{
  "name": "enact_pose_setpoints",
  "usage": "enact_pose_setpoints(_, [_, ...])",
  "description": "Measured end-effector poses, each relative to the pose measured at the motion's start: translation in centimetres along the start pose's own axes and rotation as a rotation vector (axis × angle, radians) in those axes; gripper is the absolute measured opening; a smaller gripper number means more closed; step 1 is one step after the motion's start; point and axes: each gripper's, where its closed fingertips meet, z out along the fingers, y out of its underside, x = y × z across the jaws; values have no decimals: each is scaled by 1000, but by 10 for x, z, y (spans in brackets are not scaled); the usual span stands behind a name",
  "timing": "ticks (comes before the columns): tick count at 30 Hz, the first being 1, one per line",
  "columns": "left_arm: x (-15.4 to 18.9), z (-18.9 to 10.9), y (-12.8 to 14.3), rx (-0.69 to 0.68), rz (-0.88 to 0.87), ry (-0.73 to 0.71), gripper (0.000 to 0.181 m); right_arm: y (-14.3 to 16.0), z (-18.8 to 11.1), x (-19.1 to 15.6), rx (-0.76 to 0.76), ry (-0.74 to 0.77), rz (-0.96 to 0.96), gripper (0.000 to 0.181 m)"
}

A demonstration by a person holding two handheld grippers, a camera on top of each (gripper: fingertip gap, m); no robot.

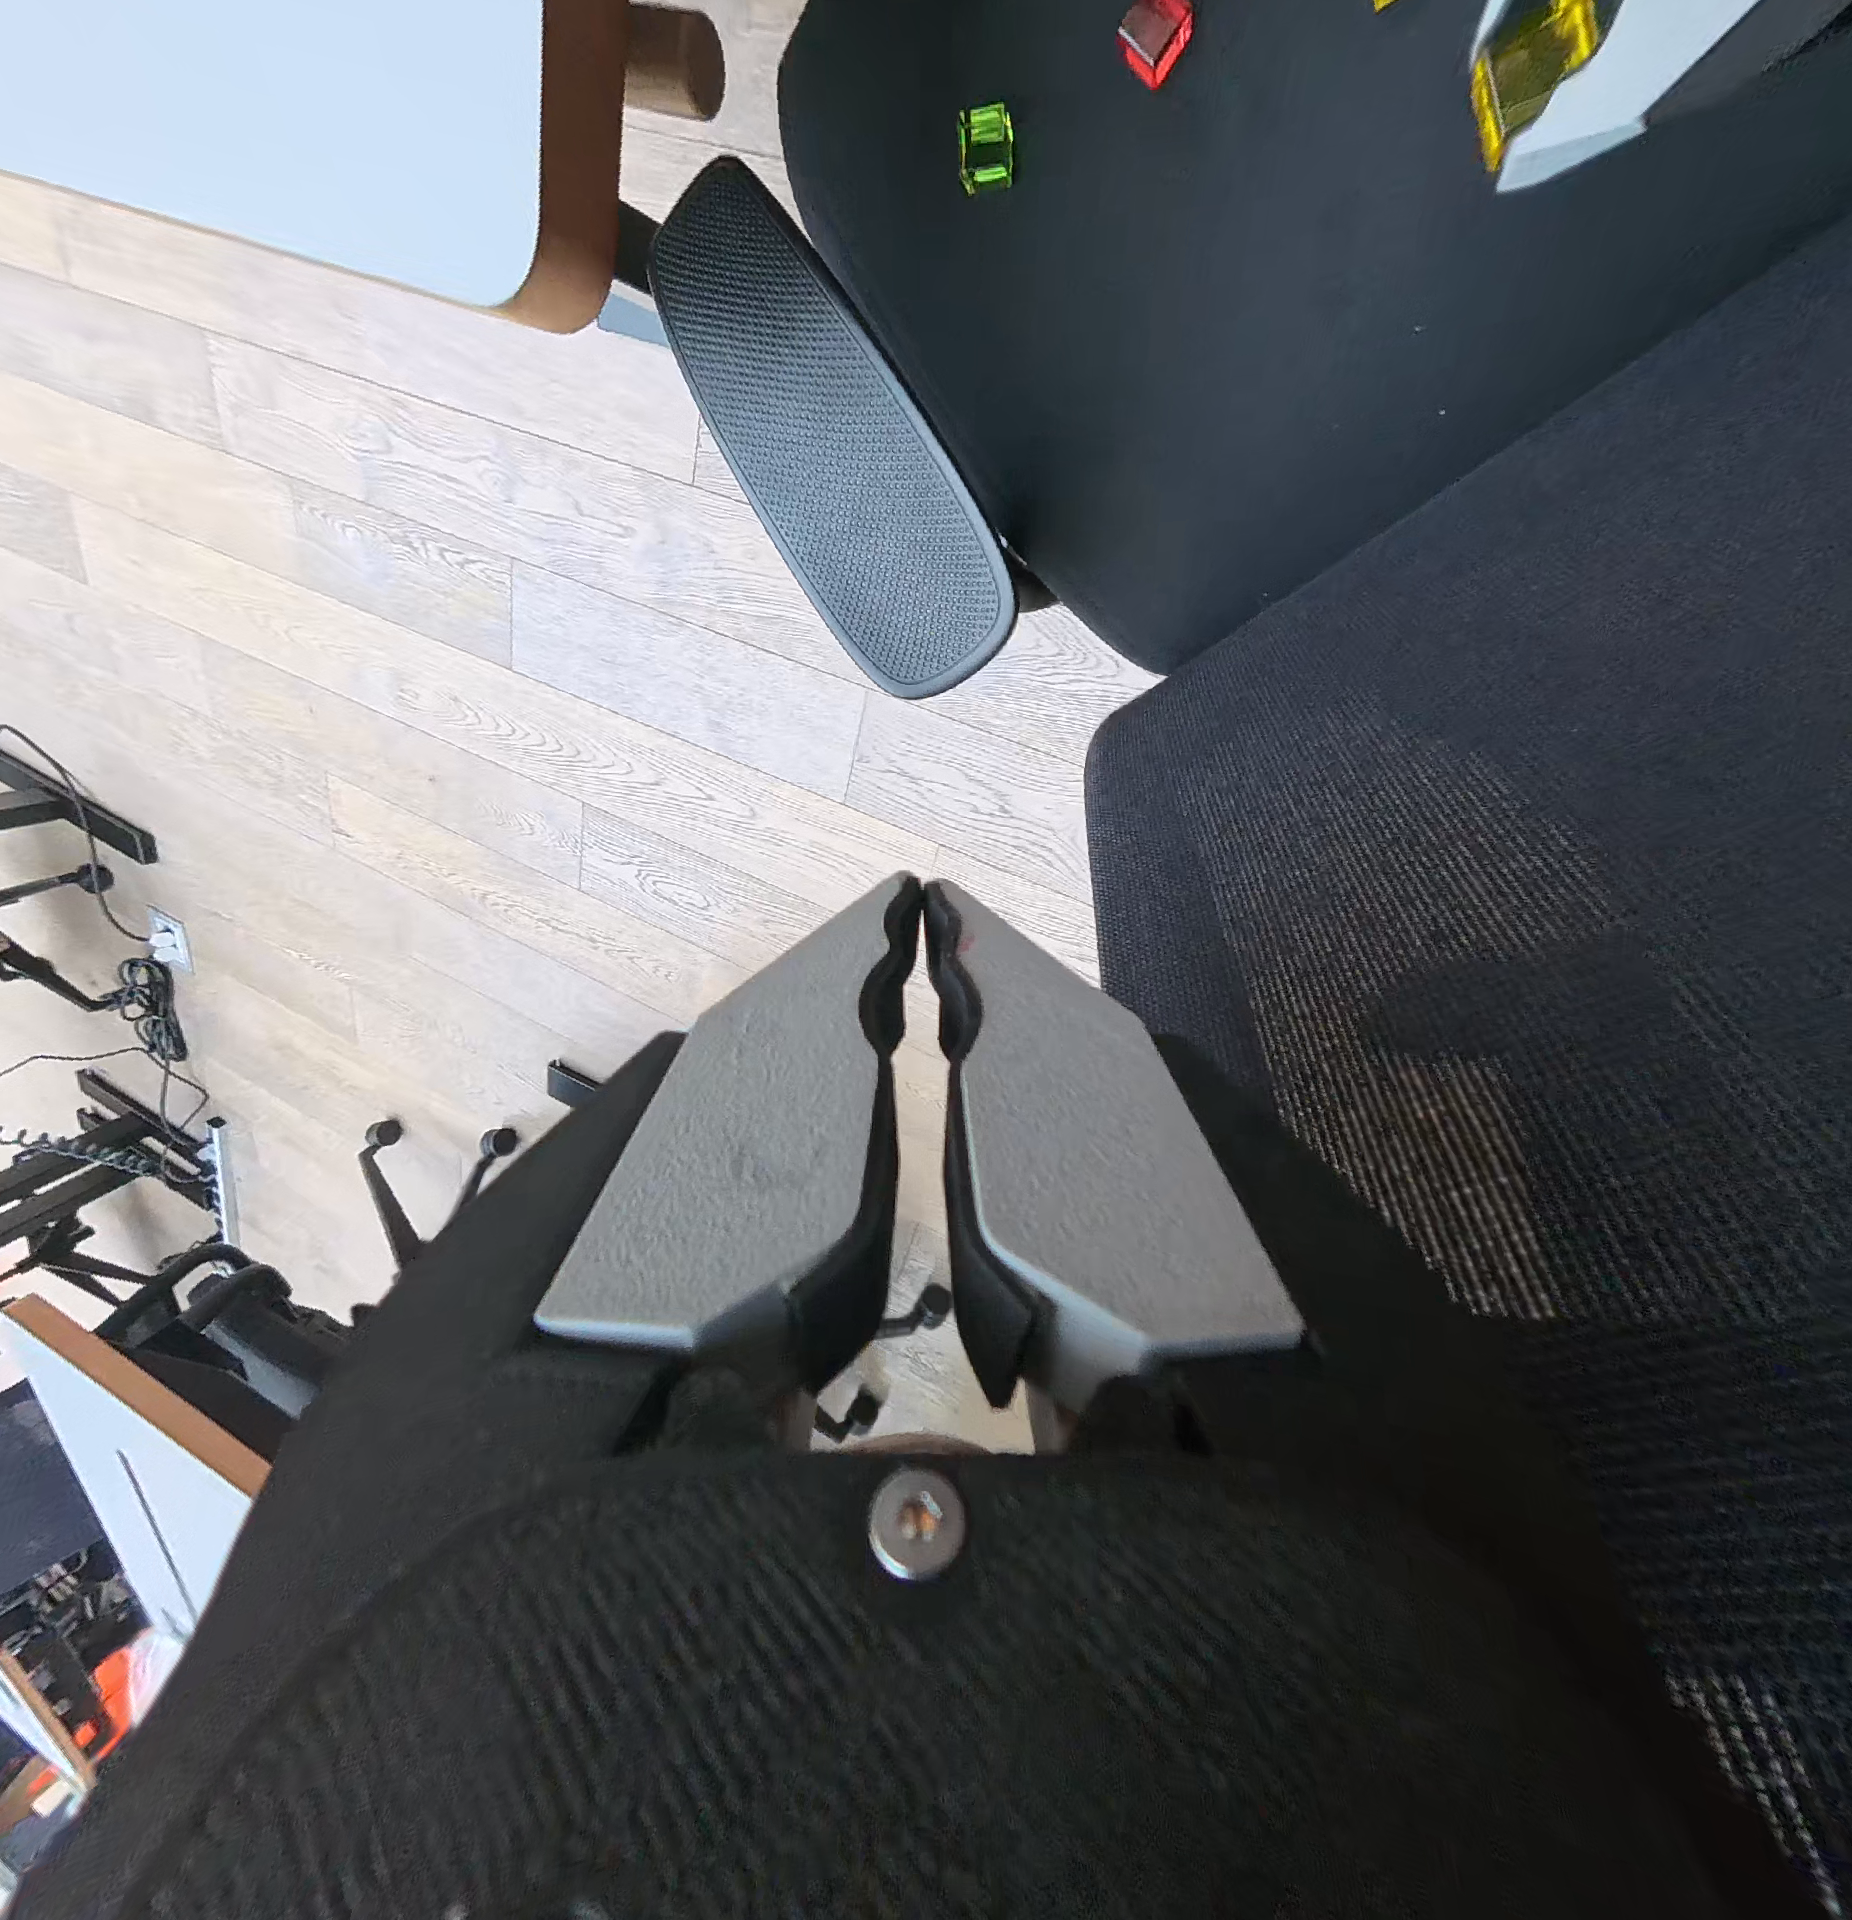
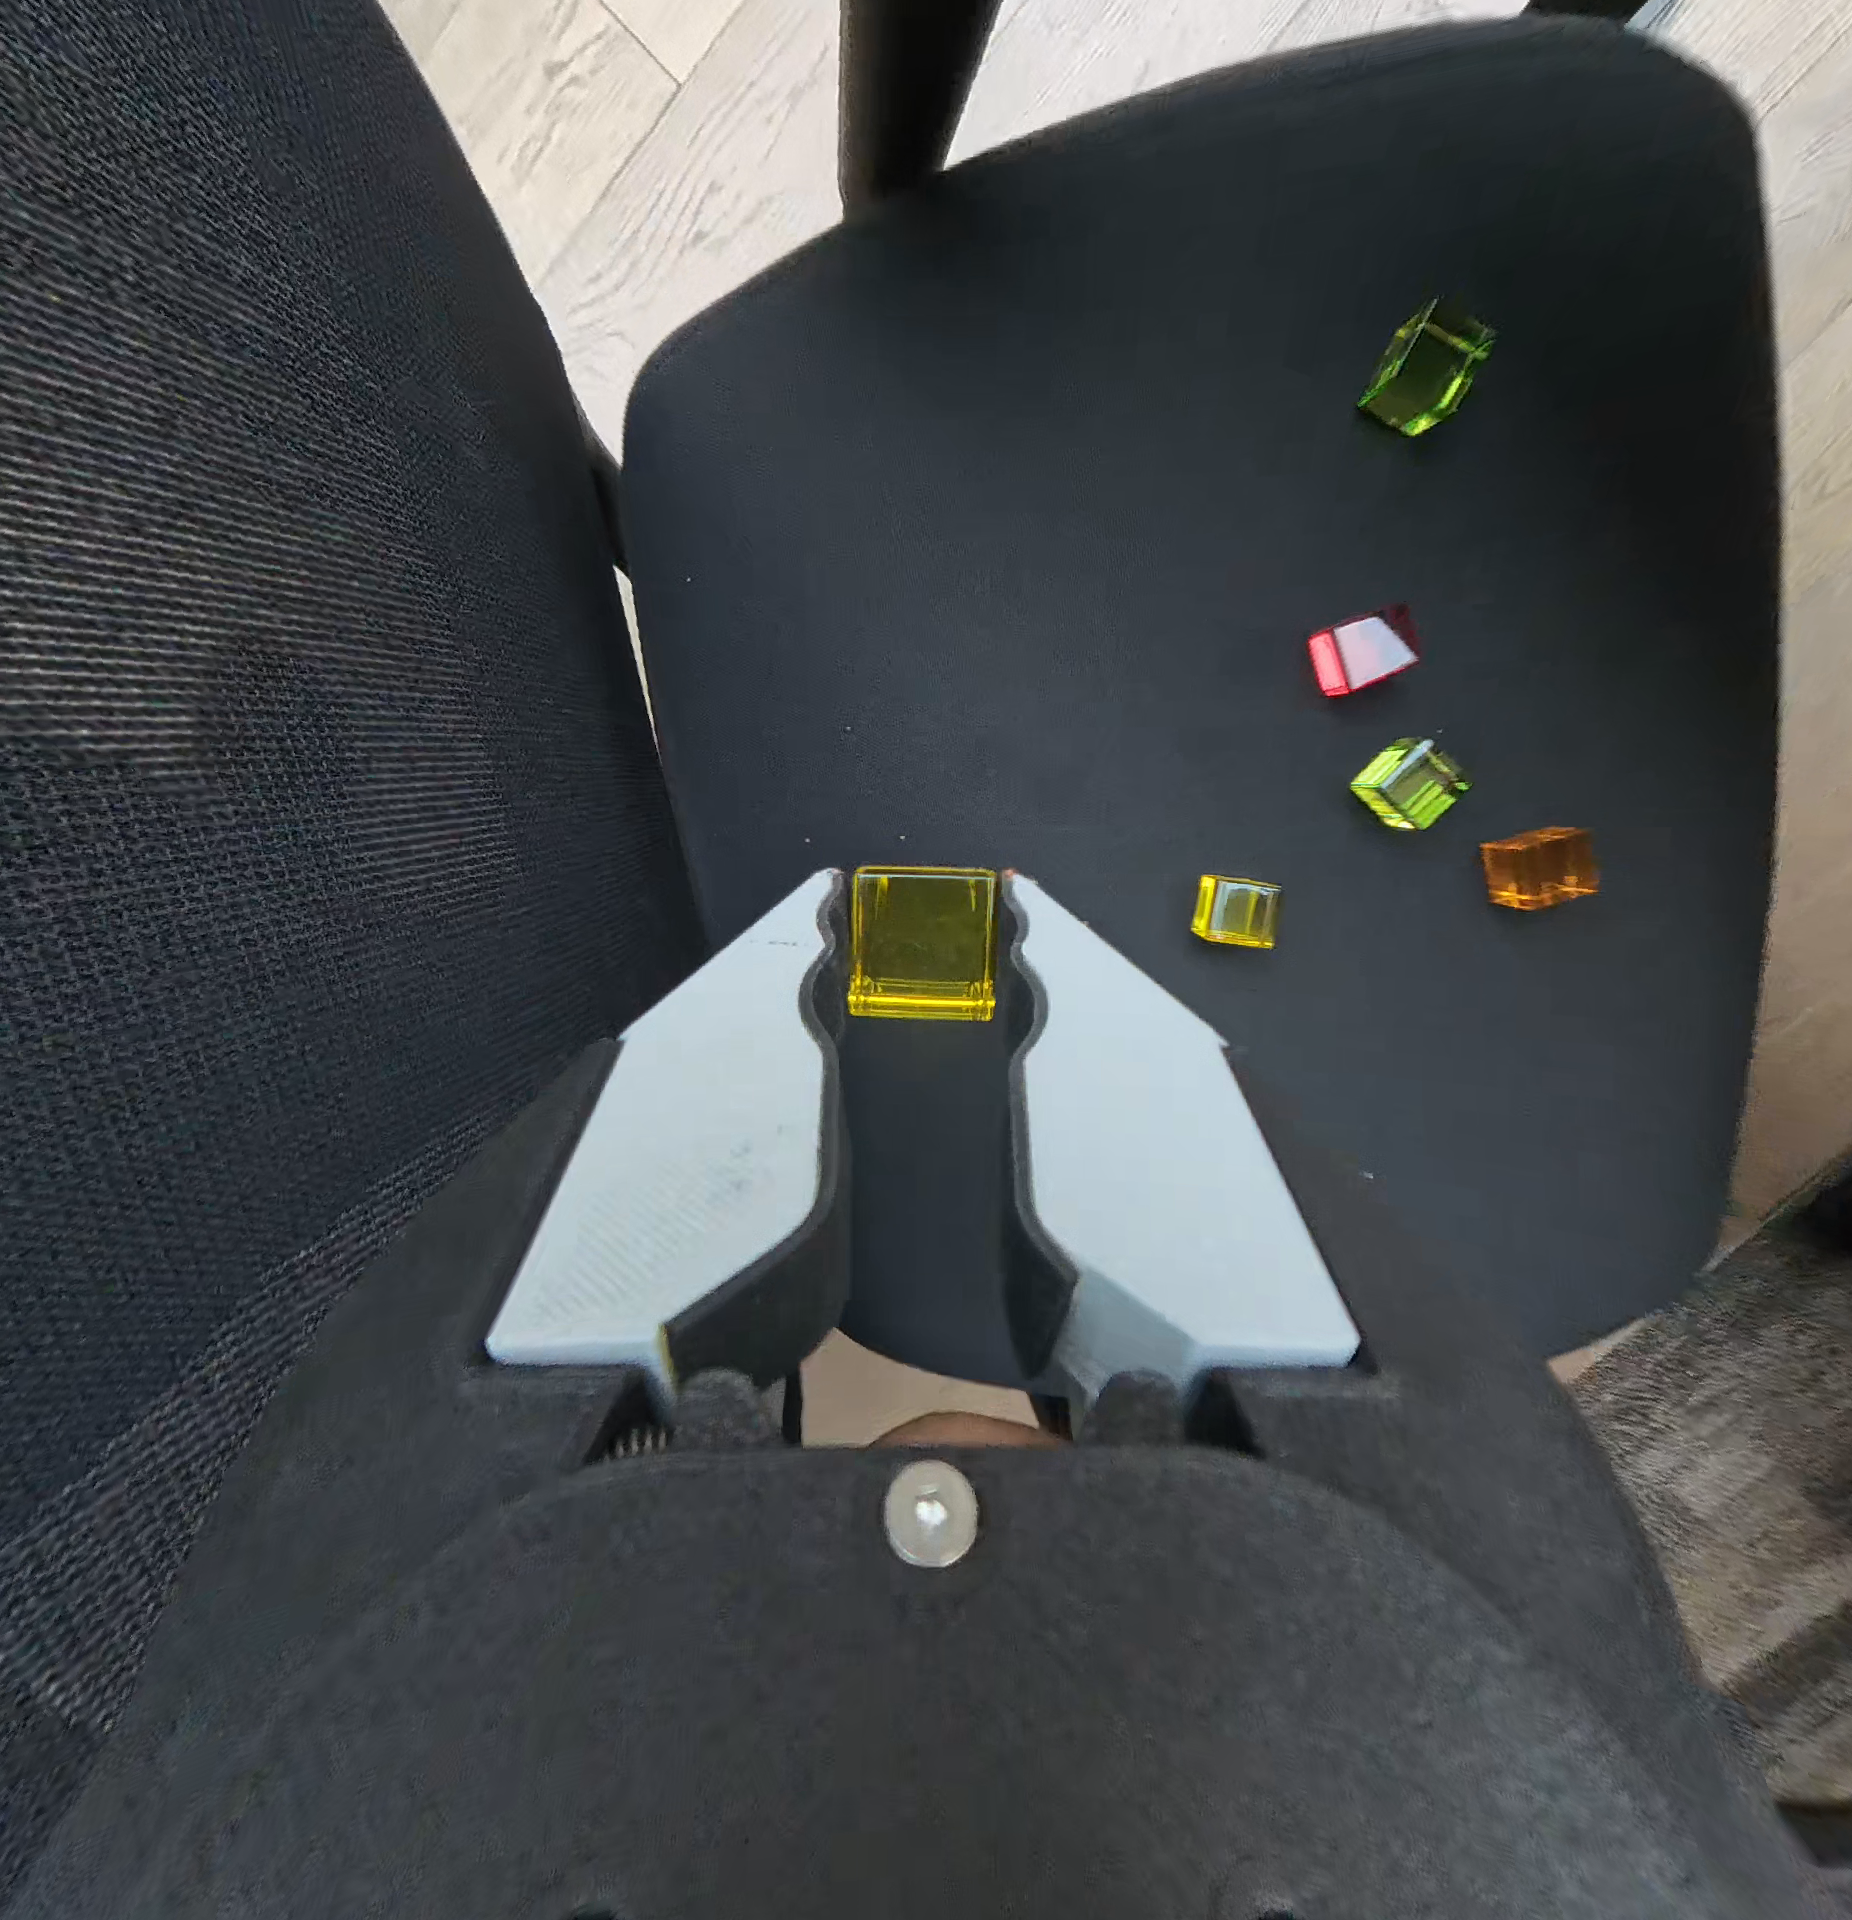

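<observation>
My right gripper (image 2: 922, 904) is shut on a clear yellow cube (image 2: 922, 940) and holds it above the black chair seat (image 2: 1005, 520). Several clear cubes lie on the seat to its right: a small yellow one (image 2: 1236, 910), an orange one (image 2: 1538, 867), a green one (image 2: 1410, 783), a red one (image 2: 1361, 649) and a far green one (image 2: 1425, 366). My left gripper (image 1: 922, 896) is shut and empty, hanging over the wooden floor (image 1: 434, 644) beside the chair's mesh back (image 1: 1524, 935). In the left wrist view the right gripper with its yellow cube (image 1: 1524, 78) shows at the top right.
A mesh chair back (image 2: 226, 727) stands left of the seat. In the left wrist view an armrest (image 1: 828, 436) juts out over the floor, a white table (image 1: 257, 135) is at the top left, and desk frames with cables (image 1: 91, 1039) are at the left.
</observation>
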Motion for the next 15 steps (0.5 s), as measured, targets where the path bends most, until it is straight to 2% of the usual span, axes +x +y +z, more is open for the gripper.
enact_pose_setpoints(7, [3, 0, -3, 16, 14, 13, 0, -7, -31, 12, -44, 61, -47, 25])
enact_pose_setpoints(11, [5, -5, -13, 80, 18, 24, 0, 7, -48, 9, -134, 89, -59, 25])
enact_pose_setpoints(15, [14, 0, -9, 45, 51, 64, 0, 32, -67, 2, -265, 128, -94, 25])
